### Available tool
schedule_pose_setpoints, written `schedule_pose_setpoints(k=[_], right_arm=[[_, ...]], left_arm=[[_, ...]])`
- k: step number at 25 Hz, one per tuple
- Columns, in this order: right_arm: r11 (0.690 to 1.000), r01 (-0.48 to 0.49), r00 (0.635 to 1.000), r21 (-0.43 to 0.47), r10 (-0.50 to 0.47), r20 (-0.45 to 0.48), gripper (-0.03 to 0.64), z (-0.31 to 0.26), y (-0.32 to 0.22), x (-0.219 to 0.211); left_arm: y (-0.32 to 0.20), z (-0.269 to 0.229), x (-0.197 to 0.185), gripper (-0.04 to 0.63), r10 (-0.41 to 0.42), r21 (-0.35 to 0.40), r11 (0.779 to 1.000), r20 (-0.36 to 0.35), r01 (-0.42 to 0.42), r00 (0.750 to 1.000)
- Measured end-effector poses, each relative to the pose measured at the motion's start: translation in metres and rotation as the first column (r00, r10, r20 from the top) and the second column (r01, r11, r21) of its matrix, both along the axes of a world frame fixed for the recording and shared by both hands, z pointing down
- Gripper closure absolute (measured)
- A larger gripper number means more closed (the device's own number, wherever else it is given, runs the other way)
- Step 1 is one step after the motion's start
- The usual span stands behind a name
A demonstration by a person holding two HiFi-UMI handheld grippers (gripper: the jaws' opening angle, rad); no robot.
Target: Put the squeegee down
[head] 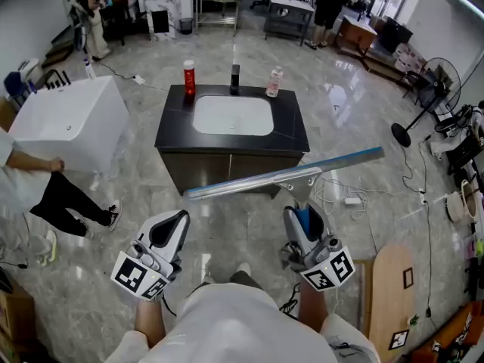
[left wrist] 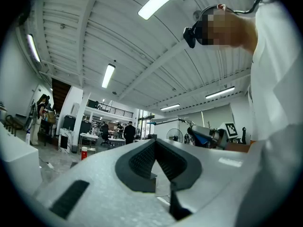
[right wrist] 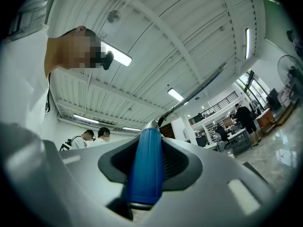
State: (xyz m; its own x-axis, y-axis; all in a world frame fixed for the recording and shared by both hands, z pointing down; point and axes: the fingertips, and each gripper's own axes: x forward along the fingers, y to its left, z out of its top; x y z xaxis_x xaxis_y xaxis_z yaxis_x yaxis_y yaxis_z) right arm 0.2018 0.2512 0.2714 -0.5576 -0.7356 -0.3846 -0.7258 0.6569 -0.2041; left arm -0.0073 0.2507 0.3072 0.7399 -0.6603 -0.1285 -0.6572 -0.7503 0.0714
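My right gripper [head: 303, 223] is shut on the blue handle [right wrist: 146, 169] of the squeegee. Its long metal blade [head: 287, 174] runs crosswise in the air, in front of the black sink counter [head: 291, 131] and nearer to me. In the right gripper view the handle fills the gap between the pads of the right gripper [right wrist: 147, 143], and the blade points up toward the ceiling. My left gripper [head: 171, 231] hangs at the lower left, apart from the squeegee. In its own view the left gripper [left wrist: 156, 150] has its tips together with nothing between them.
On the counter are a white basin [head: 232, 116], a red bottle [head: 189, 76], a black faucet [head: 235, 79] and a clear bottle [head: 274, 82]. A white tub [head: 68, 123] and a person [head: 45, 195] are at left. A fan [head: 423, 100], cables and a wooden board [head: 389, 297] lie at right.
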Motion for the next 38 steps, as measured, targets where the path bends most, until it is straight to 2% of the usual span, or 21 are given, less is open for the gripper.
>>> schedule_pose_setpoints(k=[9, 29, 38], right_arm=[[0.999, 0.031, 0.999, -0.023, -0.03, 0.042, 0.472, 0.004, -0.005, -0.004], [0.999, 0.023, 0.999, -0.044, -0.022, 0.029, 0.472, 0.016, -0.022, 0.012], [0.997, 0.055, 0.998, -0.049, -0.054, 0.032, 0.472, 0.02, -0.04, 0.021]], left_arm=[[-0.002, 0.004, -0.007, 0.597, -0.015, -0.013, 1.0, 0.0, 0.015, 1.0], [-0.019, 0.021, 0.015, 0.597, -0.011, -0.051, 0.999, 0.024, 0.012, 1.0], [-0.029, 0.027, 0.021, 0.597, -0.048, -0.071, 0.996, 0.042, 0.05, 0.998]])
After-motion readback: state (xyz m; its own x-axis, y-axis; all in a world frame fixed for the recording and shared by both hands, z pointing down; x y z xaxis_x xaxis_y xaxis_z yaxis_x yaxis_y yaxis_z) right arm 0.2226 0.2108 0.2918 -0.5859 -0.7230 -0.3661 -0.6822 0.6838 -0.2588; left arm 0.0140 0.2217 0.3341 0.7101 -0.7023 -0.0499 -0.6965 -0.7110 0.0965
